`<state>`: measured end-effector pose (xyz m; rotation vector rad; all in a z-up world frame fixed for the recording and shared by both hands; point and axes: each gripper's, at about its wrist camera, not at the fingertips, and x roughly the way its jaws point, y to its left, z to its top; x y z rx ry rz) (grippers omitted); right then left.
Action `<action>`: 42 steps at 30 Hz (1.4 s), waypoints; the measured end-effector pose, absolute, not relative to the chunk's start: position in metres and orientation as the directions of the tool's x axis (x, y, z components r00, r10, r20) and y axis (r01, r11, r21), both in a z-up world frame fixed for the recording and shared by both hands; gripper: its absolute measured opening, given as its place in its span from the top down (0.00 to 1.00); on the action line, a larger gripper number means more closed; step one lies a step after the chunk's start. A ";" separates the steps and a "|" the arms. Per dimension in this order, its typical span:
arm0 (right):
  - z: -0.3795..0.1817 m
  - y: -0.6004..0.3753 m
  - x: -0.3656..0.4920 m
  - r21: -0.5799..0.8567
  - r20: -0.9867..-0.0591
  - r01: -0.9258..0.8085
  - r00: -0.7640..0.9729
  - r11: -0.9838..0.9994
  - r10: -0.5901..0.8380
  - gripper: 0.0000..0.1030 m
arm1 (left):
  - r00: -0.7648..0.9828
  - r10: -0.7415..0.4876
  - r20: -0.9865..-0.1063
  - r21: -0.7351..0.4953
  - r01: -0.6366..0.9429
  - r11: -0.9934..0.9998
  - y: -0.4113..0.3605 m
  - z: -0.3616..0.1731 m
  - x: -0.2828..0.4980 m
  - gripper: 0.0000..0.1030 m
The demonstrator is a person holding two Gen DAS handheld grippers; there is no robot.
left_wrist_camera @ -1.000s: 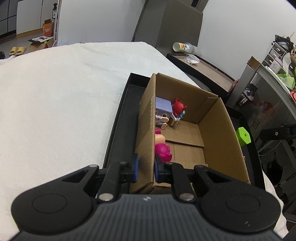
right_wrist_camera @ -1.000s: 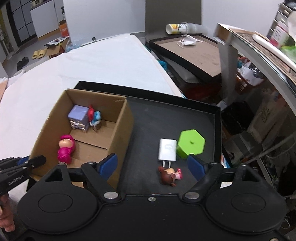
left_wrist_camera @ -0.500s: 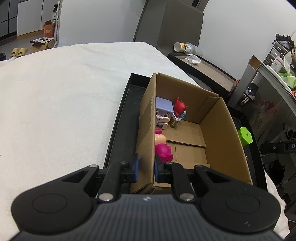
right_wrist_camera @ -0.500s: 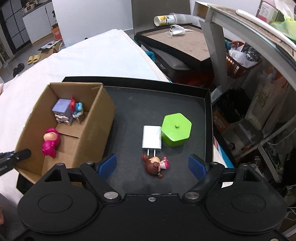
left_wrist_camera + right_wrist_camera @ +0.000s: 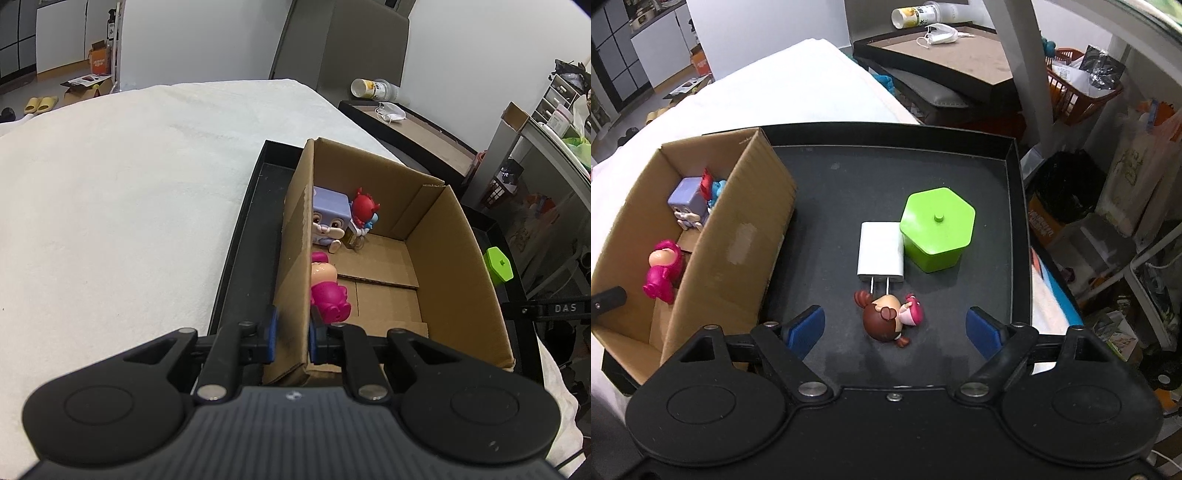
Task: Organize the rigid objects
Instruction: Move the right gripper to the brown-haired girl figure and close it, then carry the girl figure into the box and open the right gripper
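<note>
A cardboard box stands at the left of a black tray. My left gripper is shut on the box's near-left wall. Inside lie a pink figure, a lilac cube toy and a red-and-blue figure. On the tray floor lie a brown-haired doll, a white charger and a green hexagonal container. My right gripper hangs above the doll, jaws wide and closing slightly, the doll between them untouched.
The tray rests on a white cloth-covered surface. Beyond its far edge is a second framed tray with a face mask and a tipped cup. A shelf with clutter and an orange basket stand at the right.
My right gripper has come down and closer to the tray, so the doll, charger and green container look larger and the doll now sits between its pads. The left gripper has kept still.
</note>
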<state>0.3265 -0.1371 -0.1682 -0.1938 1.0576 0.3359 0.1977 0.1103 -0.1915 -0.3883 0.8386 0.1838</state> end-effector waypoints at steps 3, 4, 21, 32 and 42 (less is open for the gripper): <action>-0.175 -0.134 0.331 -0.001 -0.879 -0.377 0.441 0.926 0.178 0.22 | 0.658 0.011 -0.753 -0.258 -0.310 0.915 0.110 -0.192 0.198 0.85; -0.177 -0.132 0.332 -0.002 -0.879 -0.386 0.441 0.923 0.182 0.22 | 0.658 0.012 -0.753 -0.258 -0.311 0.915 0.110 -0.192 0.198 0.85; -0.191 -0.122 0.333 -0.042 -0.906 -0.436 0.396 0.899 0.150 0.58 | 0.658 0.012 -0.753 -0.256 -0.310 0.916 0.110 -0.193 0.199 0.85; -0.165 -0.117 0.322 -0.052 -0.897 -0.444 0.414 0.894 0.154 0.58 | 0.657 0.010 -0.754 -0.260 -0.312 0.914 0.109 -0.193 0.198 0.85; -0.132 -0.102 0.314 -0.073 -0.872 -0.485 0.456 0.872 0.180 0.58 | 0.657 0.010 -0.754 -0.260 -0.312 0.914 0.110 -0.193 0.199 0.85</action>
